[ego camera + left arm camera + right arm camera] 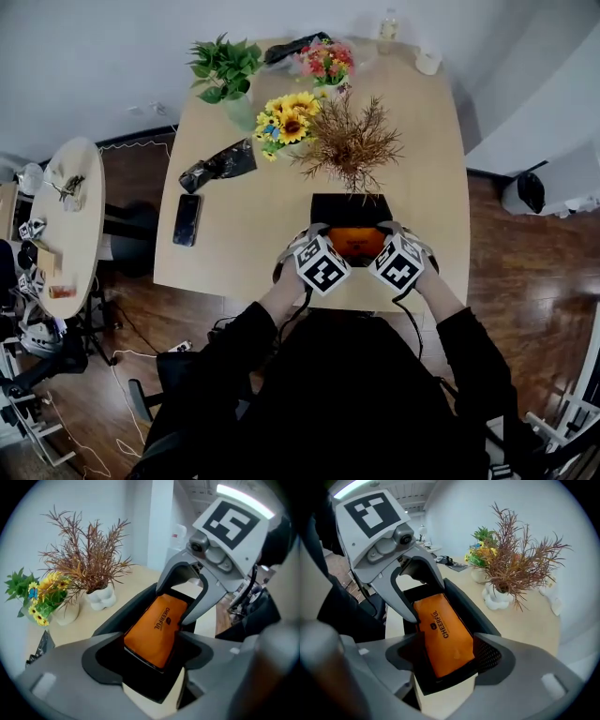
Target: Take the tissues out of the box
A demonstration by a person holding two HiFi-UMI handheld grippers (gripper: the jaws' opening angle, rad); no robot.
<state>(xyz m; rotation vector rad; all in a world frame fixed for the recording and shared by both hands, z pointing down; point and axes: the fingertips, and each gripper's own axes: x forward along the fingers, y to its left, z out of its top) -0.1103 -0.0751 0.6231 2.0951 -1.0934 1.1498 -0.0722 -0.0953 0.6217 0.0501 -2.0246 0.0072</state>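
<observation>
A black box (352,202) stands open at the table's near edge, with an orange tissue pack (356,242) lying inside it. My left gripper (314,236) is at the box's near left corner and my right gripper (390,234) at its near right corner. The left gripper view shows the pack (157,630) in the box (121,617) between my left gripper's (152,654) wide-open jaws, and the right gripper (185,597) opposite. The right gripper's (447,660) jaws also stand open over the pack (445,634). Neither gripper holds anything.
Just behind the box stands a dried reddish plant in a white vase (349,141). Sunflowers (286,117), a green plant (225,66), a phone (187,219) and a black bag (217,164) lie further back and left. A round side table (66,225) is at far left.
</observation>
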